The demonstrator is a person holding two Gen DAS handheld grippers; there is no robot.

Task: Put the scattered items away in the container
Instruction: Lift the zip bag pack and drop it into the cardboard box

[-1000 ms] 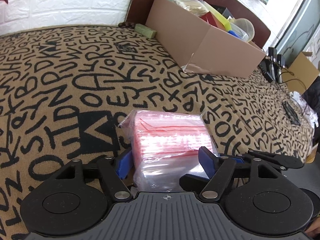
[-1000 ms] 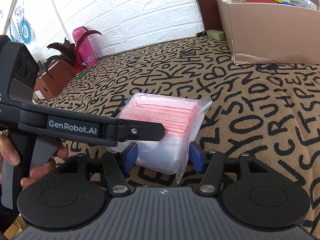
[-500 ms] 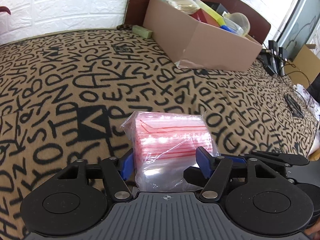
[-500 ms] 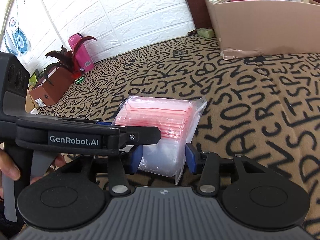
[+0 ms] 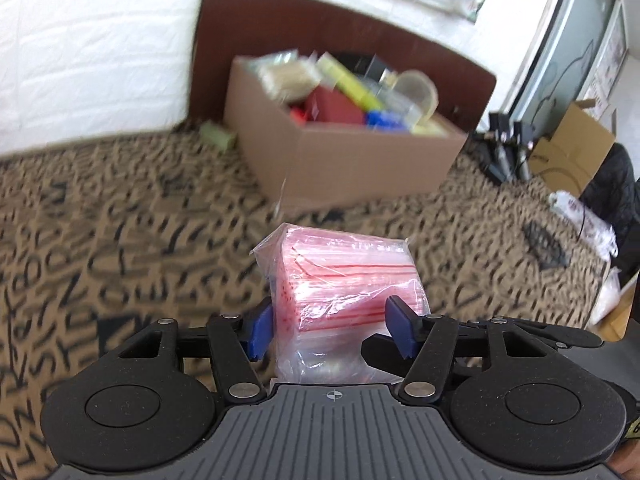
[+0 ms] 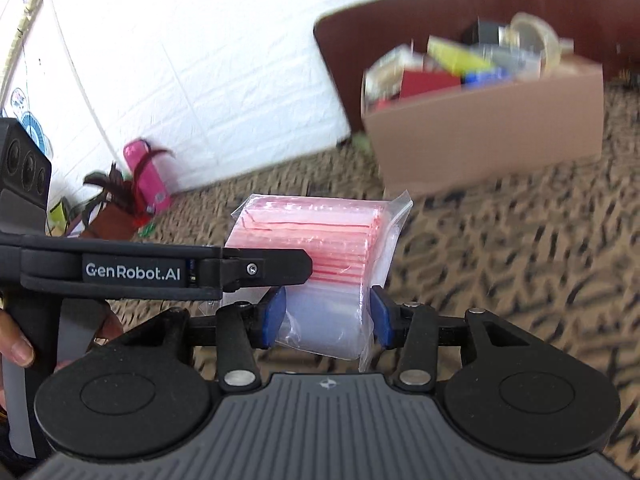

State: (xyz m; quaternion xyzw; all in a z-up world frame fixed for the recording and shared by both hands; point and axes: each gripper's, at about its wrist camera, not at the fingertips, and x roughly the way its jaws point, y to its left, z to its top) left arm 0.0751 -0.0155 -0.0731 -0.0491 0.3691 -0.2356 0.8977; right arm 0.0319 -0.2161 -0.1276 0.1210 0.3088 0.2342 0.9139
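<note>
Two grippers, fingers pinching bag pack (image 5: 344, 280) | letter-print cover (image 5: 120, 240) | white brick wall (image 6: 200, 80)

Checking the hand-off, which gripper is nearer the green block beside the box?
Left. The left gripper and right gripper both clamp the bag pack; the green block lies farther leftward.

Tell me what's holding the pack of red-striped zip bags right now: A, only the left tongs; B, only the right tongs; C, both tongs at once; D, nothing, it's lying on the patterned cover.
C: the left tongs pinch the pack of zip bags from both sides, and the right tongs pinch it too, with the patterned cover showing below it.
</note>
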